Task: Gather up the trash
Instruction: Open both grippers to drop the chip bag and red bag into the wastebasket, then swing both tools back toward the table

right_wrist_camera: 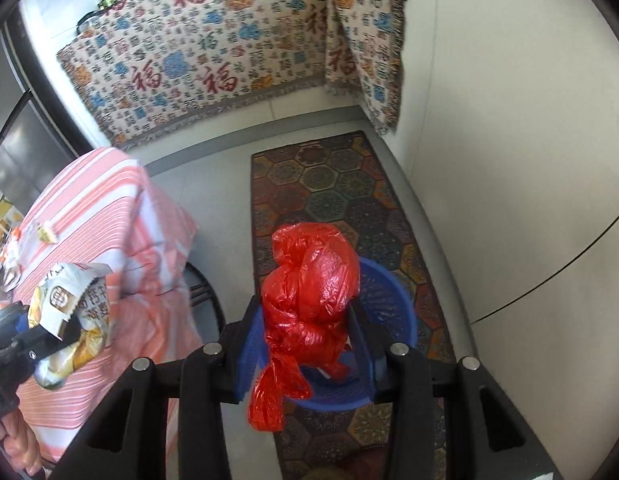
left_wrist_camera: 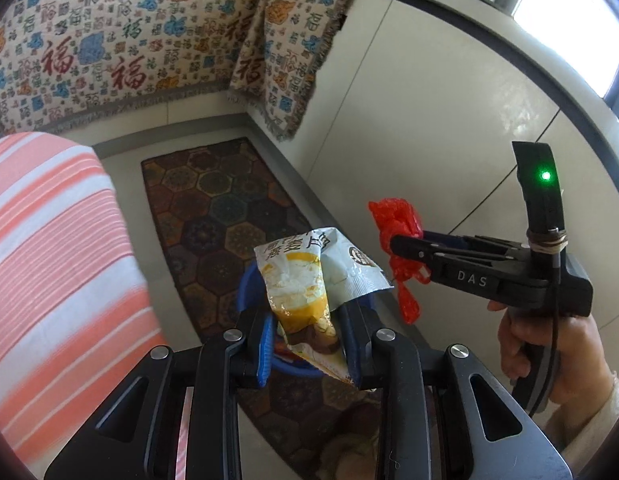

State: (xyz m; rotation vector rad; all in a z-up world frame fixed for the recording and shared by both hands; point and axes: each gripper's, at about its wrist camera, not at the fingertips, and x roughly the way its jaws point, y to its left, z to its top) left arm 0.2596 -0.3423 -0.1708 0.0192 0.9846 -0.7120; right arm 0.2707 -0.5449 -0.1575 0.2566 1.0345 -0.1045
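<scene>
My left gripper is shut on a crumpled yellow-and-silver snack wrapper, held above a blue basket on the floor. The same wrapper and left gripper show at the left edge of the right wrist view. My right gripper is shut on a knotted red plastic bag, which hangs over the blue basket. In the left wrist view the red bag sticks out of the right gripper, held by a hand at the right.
The basket stands on a hexagon-patterned rug. A table under an orange-striped cloth is at the left, with scraps on it. A patterned throw covers furniture behind. A white cabinet wall runs along the right.
</scene>
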